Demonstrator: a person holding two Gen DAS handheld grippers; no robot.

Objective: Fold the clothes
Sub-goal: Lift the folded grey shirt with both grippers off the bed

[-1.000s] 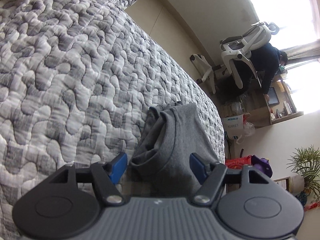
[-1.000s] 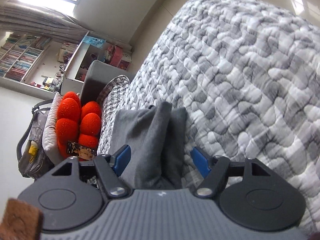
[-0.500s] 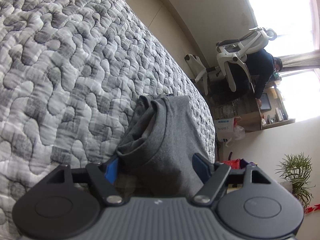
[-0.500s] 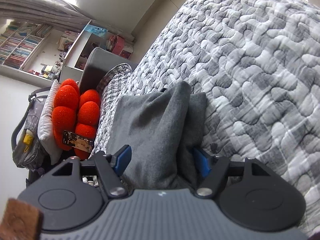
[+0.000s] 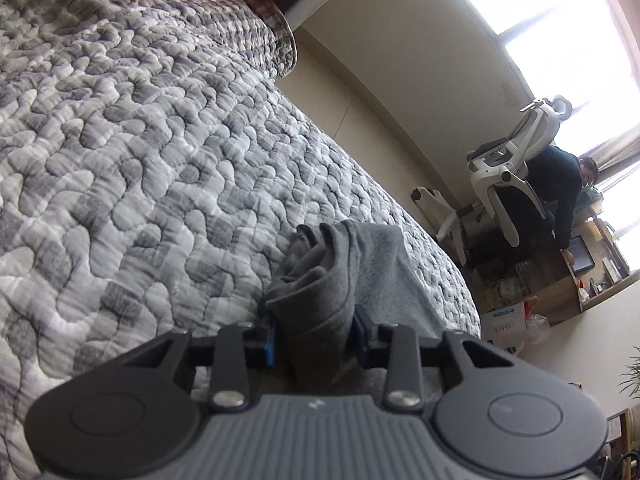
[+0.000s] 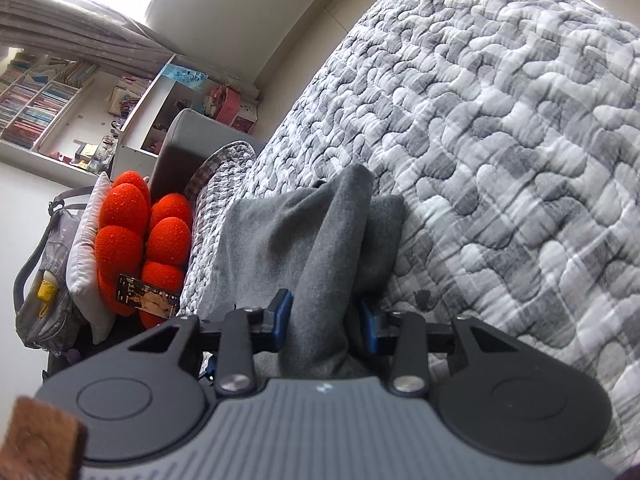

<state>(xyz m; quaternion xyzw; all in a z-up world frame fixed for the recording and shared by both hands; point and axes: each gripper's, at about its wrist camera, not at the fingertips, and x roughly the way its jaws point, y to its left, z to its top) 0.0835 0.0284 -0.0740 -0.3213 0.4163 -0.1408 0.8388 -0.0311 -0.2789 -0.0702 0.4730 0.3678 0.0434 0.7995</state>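
A grey folded garment [image 5: 352,276] lies on the quilted grey bedspread [image 5: 140,152]. In the left wrist view one bunched end of it sits between the blue pads of my left gripper [image 5: 316,338], whose jaws are closing and pinch the cloth. The right wrist view shows the other end of the grey garment [image 6: 304,240] raised into a ridge. My right gripper [image 6: 325,320] has its jaws closing too, and its blue pads press the fold from both sides.
An orange bumpy cushion [image 6: 140,240] and a grey bag [image 6: 40,292] sit past the bed's edge, with shelves [image 6: 60,96] behind. A person [image 5: 560,196] sits by a white office chair [image 5: 516,164] near a desk. The bedspread [image 6: 500,140] stretches wide beside the garment.
Both grippers have closed from wide apart onto the ends of the grey garment. The left gripper also swung, bringing the orange cushion into the top of its view.
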